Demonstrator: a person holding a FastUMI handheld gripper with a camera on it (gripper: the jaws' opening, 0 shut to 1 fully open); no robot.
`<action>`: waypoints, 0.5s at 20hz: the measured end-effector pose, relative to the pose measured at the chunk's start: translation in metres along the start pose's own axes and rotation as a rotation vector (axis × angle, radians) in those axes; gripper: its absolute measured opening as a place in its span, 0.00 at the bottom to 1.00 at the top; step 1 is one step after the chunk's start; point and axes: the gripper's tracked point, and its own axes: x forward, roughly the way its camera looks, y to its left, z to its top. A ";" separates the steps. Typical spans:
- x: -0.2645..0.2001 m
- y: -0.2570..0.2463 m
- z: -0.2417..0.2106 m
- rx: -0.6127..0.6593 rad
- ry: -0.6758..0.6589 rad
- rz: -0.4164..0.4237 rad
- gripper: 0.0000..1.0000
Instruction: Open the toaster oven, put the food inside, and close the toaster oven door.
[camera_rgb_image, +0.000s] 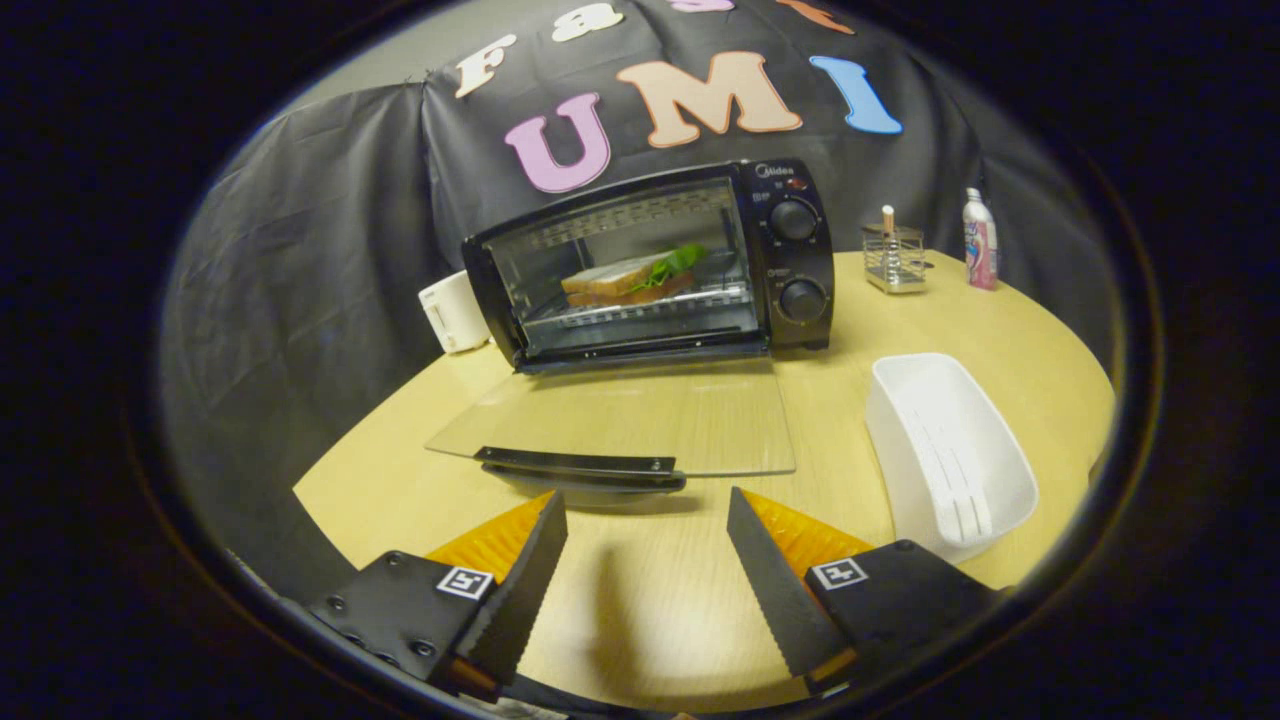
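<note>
**Food in, door left to shut**

Task approx two-thirds done, judging by the layout: toaster oven (650, 265) sits at the far edge of the round table (640, 600), its glass door (640, 420) folded flat down toward the gripper, and the sandwich (635, 278) w/ green leaf lies on the rack inside. Remaining step: lift door by its black handle (580, 465) & close it.

Gripper (645, 540) hovers over the near edge of the table, fingers spread wide, holding nothing; the handle lies just ahead of the left finger.

Count: 1 oven w/ 2 knobs, 1 sandwich, 1 white tray (945, 455), empty, toward the right edge of the table, 1 small wire rack (893, 258) & 1 bottle (979, 240) at the far right edge, 1 white appliance (453, 312) left of the oven.
</note>
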 end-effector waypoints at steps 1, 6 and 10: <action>0.003 -0.002 0.001 -0.001 0.005 -0.006 0.99; 0.013 -0.008 0.012 0.020 -0.036 -0.019 1.00; 0.010 -0.004 0.028 0.044 -0.084 -0.003 1.00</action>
